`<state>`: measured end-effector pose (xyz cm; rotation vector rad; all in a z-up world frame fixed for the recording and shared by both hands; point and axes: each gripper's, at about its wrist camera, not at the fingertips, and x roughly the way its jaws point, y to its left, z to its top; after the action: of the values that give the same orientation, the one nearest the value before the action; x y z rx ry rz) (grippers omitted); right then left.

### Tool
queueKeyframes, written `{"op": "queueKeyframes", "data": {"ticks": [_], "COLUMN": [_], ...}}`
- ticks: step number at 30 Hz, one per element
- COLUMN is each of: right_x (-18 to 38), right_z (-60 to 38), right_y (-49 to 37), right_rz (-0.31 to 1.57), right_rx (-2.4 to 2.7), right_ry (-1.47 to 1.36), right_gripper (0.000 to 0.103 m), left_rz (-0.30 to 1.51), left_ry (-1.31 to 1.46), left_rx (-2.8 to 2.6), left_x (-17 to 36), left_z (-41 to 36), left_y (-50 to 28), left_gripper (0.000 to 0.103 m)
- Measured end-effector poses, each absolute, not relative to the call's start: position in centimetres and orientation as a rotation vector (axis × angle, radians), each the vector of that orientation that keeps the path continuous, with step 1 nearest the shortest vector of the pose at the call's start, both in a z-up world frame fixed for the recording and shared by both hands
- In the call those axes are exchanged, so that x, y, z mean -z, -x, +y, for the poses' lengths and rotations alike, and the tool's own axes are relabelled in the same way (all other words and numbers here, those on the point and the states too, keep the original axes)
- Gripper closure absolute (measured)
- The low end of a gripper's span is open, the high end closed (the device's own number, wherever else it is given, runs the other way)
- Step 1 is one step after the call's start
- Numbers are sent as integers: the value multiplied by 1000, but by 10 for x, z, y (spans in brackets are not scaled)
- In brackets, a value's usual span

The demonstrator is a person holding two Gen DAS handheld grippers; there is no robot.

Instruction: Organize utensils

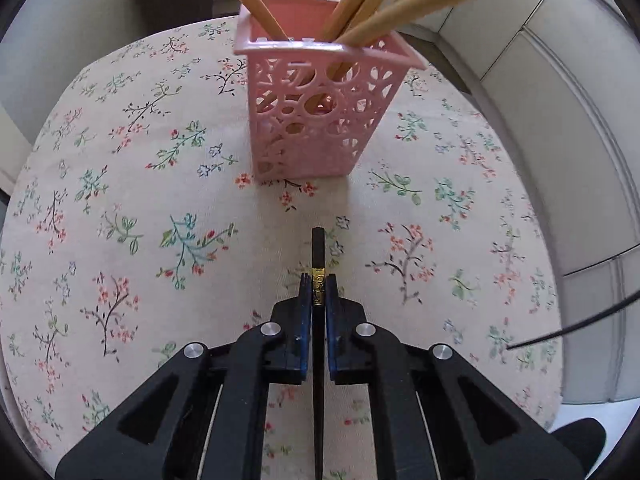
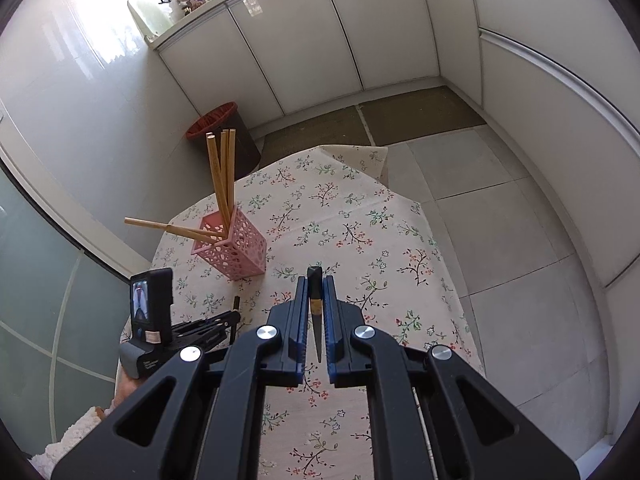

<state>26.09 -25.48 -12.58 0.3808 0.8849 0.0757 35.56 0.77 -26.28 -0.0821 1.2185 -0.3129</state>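
Two black chopsticks, left tongs (image 1: pixel 318 288) clamping one (image 1: pixel 318 252) lengthwise, right tongs (image 2: pixel 316 292) pinching another (image 2: pixel 315 280), both pointing forward.

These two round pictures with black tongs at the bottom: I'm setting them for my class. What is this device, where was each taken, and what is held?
Nobody is using a robot arm: a person holds a two-finger gripper in each hand, each carrying a wide-angle camera looking along its fingers. One picture is from the left gripper, shut on a black chopstick with a gold band. The other is from the right gripper, shut on a second black chopstick; the left device shows at its lower left. On the floral tablecloth stands a pink basket holding wooden chopsticks.
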Motion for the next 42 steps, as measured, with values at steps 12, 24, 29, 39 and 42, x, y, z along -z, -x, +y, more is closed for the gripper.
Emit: {"op": "queueKeyframes", "data": {"ticks": [12,24,29,39,42], "right_x": [102,12,-39,-83,-73], "right_z": [-230,-213,-214,-185,-174], "right_y": [-243,-244,-254,-306,-325], "right_rz": [874,725,642,561,575], "right_rx": [-139,-204,-240,-254,-256], "right_ry": [-387,-339,-339,-273,-252], "right_gripper": [95,96,95,95,95], "left_rz": [1174,726,657,675,697], "left_ry": [56,23,16,15,5], "left_rx": [366,303,287,267,260], "left_x": [185,33,-5,13,30], "left_z": [42,59,55,31,26], "left_y": [-268,-258,-283,-344,-359], "left_gripper": [97,97,97,97,97]}}
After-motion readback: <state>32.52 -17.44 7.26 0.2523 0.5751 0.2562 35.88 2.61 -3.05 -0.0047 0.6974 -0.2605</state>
